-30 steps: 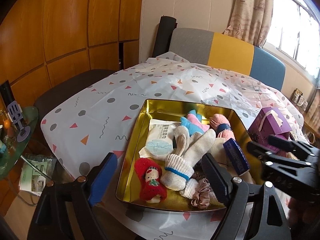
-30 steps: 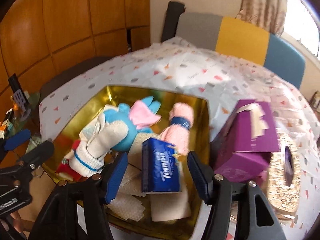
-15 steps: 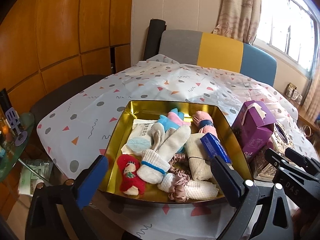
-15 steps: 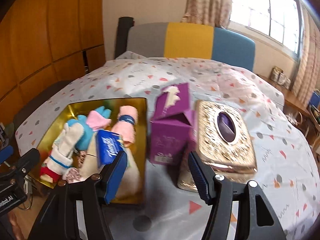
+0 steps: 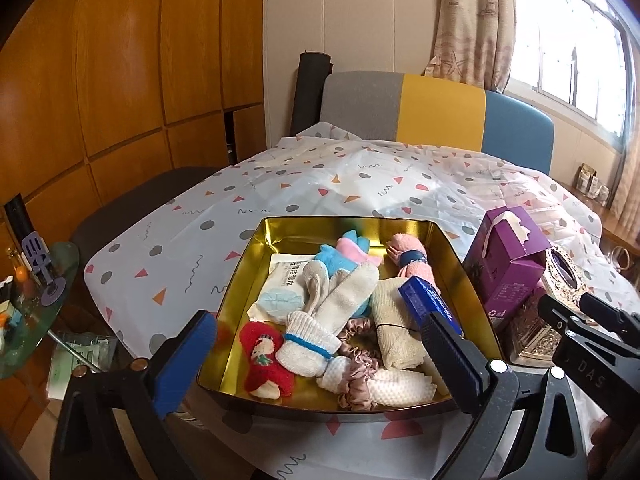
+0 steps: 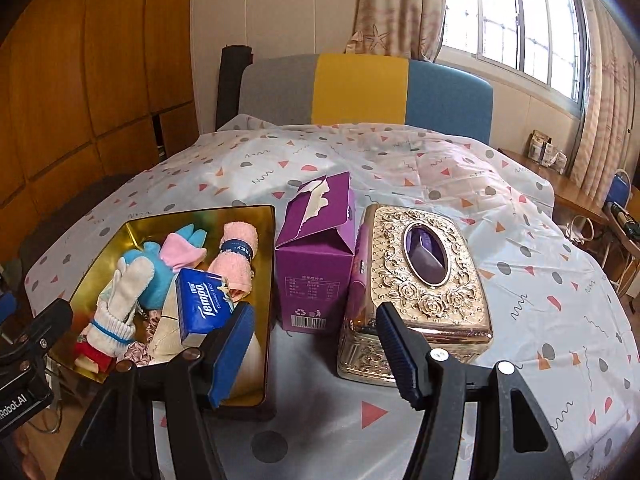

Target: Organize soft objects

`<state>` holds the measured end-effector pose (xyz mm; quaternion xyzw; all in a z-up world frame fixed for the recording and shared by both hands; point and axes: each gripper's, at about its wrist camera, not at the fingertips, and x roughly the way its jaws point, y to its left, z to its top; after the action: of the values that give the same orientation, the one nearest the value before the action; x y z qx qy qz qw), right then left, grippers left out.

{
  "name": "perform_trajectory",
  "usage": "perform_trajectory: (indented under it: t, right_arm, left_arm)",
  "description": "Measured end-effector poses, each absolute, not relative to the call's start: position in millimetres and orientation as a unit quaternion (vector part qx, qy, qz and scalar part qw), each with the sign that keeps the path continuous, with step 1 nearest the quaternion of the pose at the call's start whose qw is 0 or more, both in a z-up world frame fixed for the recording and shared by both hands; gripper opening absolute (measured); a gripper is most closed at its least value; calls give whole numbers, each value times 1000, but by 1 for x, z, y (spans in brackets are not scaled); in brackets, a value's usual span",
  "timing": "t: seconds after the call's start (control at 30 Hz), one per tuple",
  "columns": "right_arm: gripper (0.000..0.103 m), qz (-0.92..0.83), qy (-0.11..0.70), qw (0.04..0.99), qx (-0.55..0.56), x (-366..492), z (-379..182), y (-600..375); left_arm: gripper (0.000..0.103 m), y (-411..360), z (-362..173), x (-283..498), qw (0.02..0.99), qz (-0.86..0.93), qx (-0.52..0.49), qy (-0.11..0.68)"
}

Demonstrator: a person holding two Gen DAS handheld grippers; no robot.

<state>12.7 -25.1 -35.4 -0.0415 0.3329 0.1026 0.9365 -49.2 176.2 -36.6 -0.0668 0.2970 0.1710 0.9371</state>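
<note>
Right wrist view: right gripper [image 6: 314,354] jaws spread, empty, over bare bench. Left gripper [image 5: 320,354] likewise. Soft items sit piled in gold tin [image 6: 256,360] at 9 o'clock, probably for containment; Tempo pack [image 6: 204,306] leans on top.

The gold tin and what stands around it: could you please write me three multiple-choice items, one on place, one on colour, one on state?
1. Where does the blue Tempo tissue pack lie?
A. in the gold tin
B. on the ornate tissue box
C. on the tablecloth

2. What colour is the carton beside the tin?
A. green
B. purple
C. white

3. How do the right tongs stand?
A. shut on a glove
B. shut on nothing
C. open, holding nothing

Answers: 1 A, it rests on the soft things inside the tin; 2 B, its sides are purple; 3 C, the pads stand wide apart with nothing between.
</note>
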Motion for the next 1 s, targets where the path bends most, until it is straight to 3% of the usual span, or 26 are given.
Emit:
perform_trajectory:
  t: [1.0]
  right_arm:
    - [64,108,331,936,-42,9,-33,-21]
  left_arm:
    - [103,177,-37,-53,936,174,-74,298]
